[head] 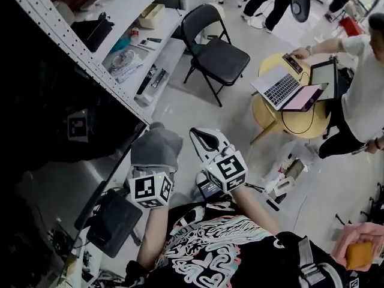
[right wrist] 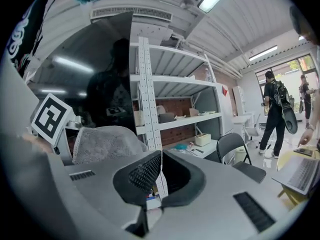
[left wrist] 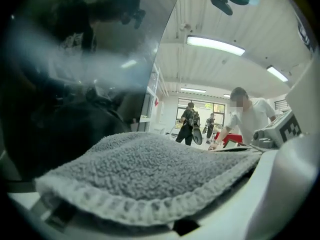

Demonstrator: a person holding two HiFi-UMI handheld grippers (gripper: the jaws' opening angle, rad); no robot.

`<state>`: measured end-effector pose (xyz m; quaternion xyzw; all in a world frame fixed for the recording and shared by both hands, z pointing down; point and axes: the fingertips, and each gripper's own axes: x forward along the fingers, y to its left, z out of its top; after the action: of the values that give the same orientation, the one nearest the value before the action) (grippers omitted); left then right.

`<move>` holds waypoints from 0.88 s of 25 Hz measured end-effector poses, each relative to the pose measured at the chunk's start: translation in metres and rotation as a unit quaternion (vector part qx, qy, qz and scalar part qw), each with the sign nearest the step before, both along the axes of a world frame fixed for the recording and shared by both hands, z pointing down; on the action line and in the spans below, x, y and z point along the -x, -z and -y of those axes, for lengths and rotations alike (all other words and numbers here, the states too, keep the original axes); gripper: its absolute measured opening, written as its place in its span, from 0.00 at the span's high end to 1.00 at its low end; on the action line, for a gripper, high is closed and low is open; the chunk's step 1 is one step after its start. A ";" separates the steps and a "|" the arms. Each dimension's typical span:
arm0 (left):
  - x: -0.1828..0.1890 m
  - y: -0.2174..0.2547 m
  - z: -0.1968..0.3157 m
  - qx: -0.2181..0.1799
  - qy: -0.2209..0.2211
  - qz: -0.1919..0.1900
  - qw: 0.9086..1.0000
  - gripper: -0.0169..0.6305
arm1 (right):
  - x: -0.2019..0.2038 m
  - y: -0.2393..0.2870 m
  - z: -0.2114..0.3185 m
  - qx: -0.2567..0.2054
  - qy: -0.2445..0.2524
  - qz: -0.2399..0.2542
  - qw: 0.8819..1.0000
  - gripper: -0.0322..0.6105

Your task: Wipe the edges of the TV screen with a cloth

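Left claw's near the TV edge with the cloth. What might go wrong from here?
1. The cloth looks loosely draped on the left claw. Rubbing along the TV screen may drag it off, leaving hard plastic on glass.
2. Cables and a black box lie below the screen's edge; a low stroke could snag them.

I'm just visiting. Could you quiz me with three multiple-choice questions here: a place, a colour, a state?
1. Where is the cloth? A on the floor; B in the left gripper; C on a shelf.
2. What colour is the folding chair? A red; B black; C white.
3. How are the right gripper's jaws? A wide apart; B gripping a laptop; C together, empty.
Answers: B, the cloth lies in its jaws; B, seat and frame are black; C, they meet with nothing between.
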<state>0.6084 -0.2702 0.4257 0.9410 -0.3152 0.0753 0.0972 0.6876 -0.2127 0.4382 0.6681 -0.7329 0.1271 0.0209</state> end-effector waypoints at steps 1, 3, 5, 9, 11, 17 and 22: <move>0.012 -0.002 -0.001 -0.002 0.010 0.005 1.000 0.93 | 0.007 0.000 0.000 -0.001 0.004 0.007 1.000 0.90; 0.035 -0.001 -0.005 -0.009 0.026 0.011 1.000 0.92 | 0.019 0.002 -0.002 -0.003 0.009 0.014 1.000 0.90; 0.056 0.000 -0.010 -0.019 0.041 0.016 0.999 0.93 | 0.031 0.004 -0.008 -0.002 0.012 0.007 1.000 0.90; 0.089 0.000 -0.025 -0.020 0.067 0.016 0.997 0.93 | 0.054 0.008 -0.024 0.005 0.024 -0.003 1.000 0.90; 0.106 0.002 -0.037 -0.022 0.075 0.011 0.997 0.93 | 0.067 0.009 -0.033 0.004 0.029 -0.001 1.000 0.90; 0.168 0.013 -0.061 -0.044 0.103 0.001 0.994 0.93 | 0.129 0.017 -0.052 -0.002 0.051 -0.011 0.999 0.90; 0.197 0.013 -0.096 -0.051 0.112 -0.008 0.992 0.93 | 0.158 0.016 -0.087 -0.002 0.056 -0.017 0.998 0.90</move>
<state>0.4111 -0.1745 0.4125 0.9040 -0.4215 0.0402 0.0591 0.5293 -0.1252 0.4220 0.6282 -0.7688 0.1129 0.0392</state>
